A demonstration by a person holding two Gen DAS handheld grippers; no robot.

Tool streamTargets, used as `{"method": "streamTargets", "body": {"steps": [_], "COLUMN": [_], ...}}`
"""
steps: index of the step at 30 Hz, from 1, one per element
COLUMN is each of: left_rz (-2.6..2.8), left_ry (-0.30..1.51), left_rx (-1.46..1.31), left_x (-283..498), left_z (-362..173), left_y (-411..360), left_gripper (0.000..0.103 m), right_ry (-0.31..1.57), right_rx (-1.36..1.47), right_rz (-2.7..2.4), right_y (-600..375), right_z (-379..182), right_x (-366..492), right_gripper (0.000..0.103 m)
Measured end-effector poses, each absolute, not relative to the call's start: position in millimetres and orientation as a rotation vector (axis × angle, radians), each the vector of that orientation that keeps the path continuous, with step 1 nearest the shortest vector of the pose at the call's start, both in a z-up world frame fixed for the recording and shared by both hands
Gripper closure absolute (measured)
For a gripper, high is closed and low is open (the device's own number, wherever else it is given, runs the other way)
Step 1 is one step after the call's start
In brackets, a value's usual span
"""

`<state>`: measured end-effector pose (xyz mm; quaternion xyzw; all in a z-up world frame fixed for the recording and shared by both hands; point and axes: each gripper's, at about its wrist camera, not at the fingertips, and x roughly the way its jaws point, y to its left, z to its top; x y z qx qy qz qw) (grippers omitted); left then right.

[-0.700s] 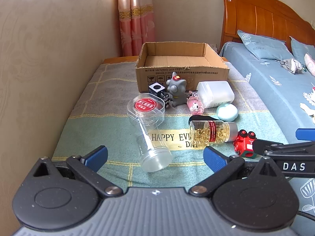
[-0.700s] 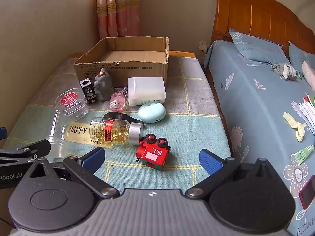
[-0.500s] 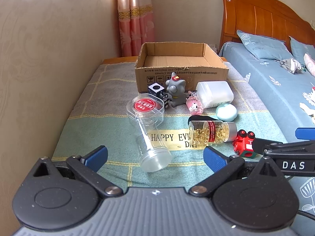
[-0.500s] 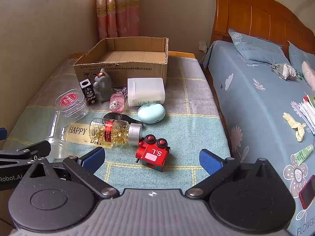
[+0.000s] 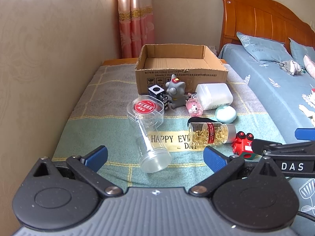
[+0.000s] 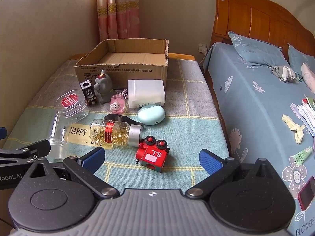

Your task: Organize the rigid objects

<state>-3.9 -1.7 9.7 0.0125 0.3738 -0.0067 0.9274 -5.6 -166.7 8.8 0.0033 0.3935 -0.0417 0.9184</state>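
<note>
Still before the first pick, both left gripper [image 5: 155, 155] and right gripper [image 6: 151, 156] spread wide and empty; red toy train [image 6: 152, 154] lying just ahead, cardboard box [image 6: 126, 66] empty beyond, so next: closing on the train.

Your left gripper [image 5: 155, 156]: black speckled round housings, grey ribbed centre plate, silver pivot screws, black linkage arms ending in blue textured pads [image 5: 96, 155]. Your right gripper [image 6: 151, 156] matches it; its side arm carries white lettering "DAS" in the left view. "Robot.AI" shows on the left one's.
</note>
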Motion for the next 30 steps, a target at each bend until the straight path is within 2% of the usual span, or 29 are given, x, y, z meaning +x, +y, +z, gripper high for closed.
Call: {"method": "streamTargets", "body": {"steps": [30], "left_rz": [-0.044], "left_ry": [0.75], "left_rx": [0.047], "left_x": [-3.9], "left_z": [10.6], "left_y": [-1.7], "left_gripper": [0.001], "right_ry": [0.783], "right_rx": [-0.022], "right_rz": [-0.075], "right_y": [-164.2], "right_z": [10.9], "right_x": [-6.9], "right_gripper": [0.0]}}
